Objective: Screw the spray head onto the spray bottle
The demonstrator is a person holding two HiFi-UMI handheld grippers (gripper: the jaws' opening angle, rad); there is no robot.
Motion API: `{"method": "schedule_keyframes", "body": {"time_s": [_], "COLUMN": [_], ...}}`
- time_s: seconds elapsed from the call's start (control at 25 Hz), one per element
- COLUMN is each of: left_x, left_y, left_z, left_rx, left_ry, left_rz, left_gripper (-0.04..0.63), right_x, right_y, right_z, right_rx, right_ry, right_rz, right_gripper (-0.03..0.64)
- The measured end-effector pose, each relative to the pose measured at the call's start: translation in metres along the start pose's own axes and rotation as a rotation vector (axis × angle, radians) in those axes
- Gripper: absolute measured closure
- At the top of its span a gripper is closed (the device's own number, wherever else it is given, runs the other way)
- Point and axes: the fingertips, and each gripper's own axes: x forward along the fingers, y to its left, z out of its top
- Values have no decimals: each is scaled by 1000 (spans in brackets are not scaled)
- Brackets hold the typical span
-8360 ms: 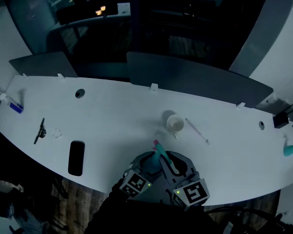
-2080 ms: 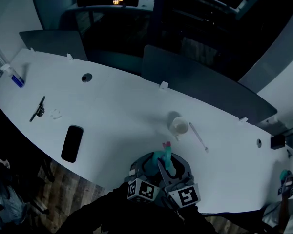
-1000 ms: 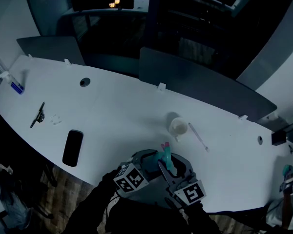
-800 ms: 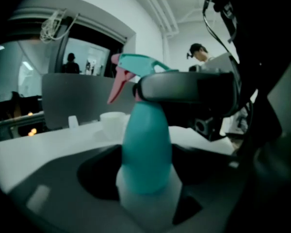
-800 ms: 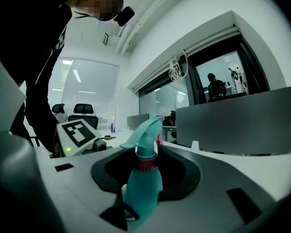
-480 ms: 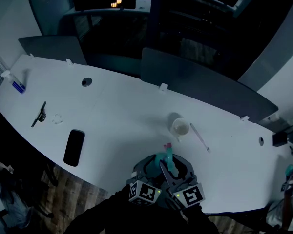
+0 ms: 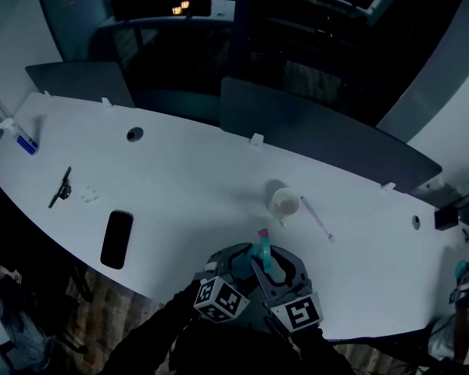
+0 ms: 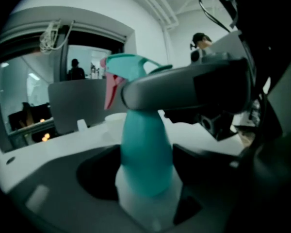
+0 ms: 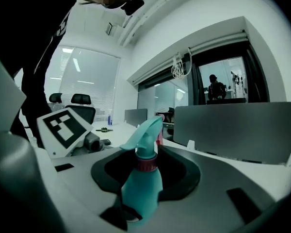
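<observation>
A teal spray bottle (image 7: 267,267) stands upright just past the near table edge, with its spray head (image 7: 260,244) and pink nozzle on top. In the left gripper view the bottle's body (image 8: 145,164) fills the middle, and my left gripper (image 8: 145,181) is shut on it low down. A finger of the right gripper (image 8: 184,89) crosses the neck under the spray head (image 8: 131,64). In the right gripper view my right gripper (image 9: 146,173) is shut at the pink collar (image 9: 146,164) of the spray head (image 9: 143,135). Both grippers (image 7: 254,264) crowd the bottle.
On the white table (image 7: 187,186) stand a white cup (image 7: 284,202) and a thin rod (image 7: 316,219) beyond the bottle. A black phone (image 7: 116,239), a dark tool (image 7: 60,188) and a small bottle (image 7: 19,137) lie to the left. Grey partitions (image 7: 328,135) line the far edge.
The left gripper's marker cube swung out to the left a second ago, came back, and now sits slightly left again. The bottle and the right gripper have stayed in place.
</observation>
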Motion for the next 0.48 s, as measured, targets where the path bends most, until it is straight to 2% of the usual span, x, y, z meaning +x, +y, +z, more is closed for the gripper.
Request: {"method": "schedule_keyframes", "body": {"time_s": [0.08,0.16,0.24,0.32,0.36,0.48], "left_x": [-2,-3,-5,-8,-9,-10], "left_y": [3,4,4,4,5,5], "left_z": [2,3,2,0,-1,1], "left_rx": [-70,-132,-150,-137,-130,-96], "left_ry": [-25,-49,-62,-65,-66,-48], "left_rz": [141,244,247,156,82,-167], "left_gripper": [256,256,255,243,224,226], "right_x": [0,0,0,-1,-2,0], "right_y": [0,1,2,3,3,4], "right_z": [0,1,0,0,0,0], "right_rx": [6,4,12,36,44,31], "right_ry": [1,0,-5,-14,-18,-24], "right_rz": [-19,-18,-12,6,20,62], "right_gripper": [483,483,483,483,483,483]}}
